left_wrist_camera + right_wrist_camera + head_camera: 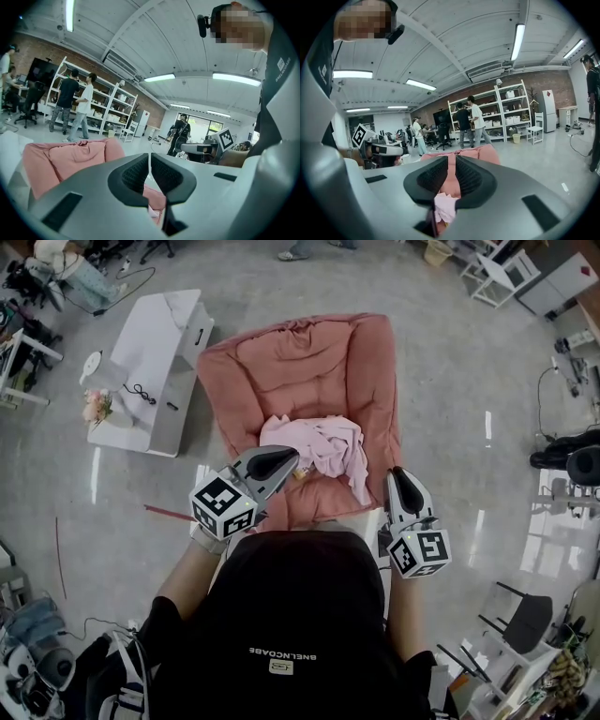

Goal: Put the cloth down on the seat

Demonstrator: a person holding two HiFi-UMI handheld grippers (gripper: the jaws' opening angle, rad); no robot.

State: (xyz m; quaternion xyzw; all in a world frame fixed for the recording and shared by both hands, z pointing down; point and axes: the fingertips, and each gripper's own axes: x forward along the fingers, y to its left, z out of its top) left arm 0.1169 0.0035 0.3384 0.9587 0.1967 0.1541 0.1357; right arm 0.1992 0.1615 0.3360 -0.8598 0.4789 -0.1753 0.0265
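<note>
Left gripper (286,462) fingers are pressed together, right gripper (399,476) fingers likewise; crumpled pink cloth (319,442) lies on seat (300,362) between the two pairs

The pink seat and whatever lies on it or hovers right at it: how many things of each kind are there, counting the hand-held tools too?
seat: 1
cloth: 1
tools: 2 (left tool, right tool)
Total: 4
</note>
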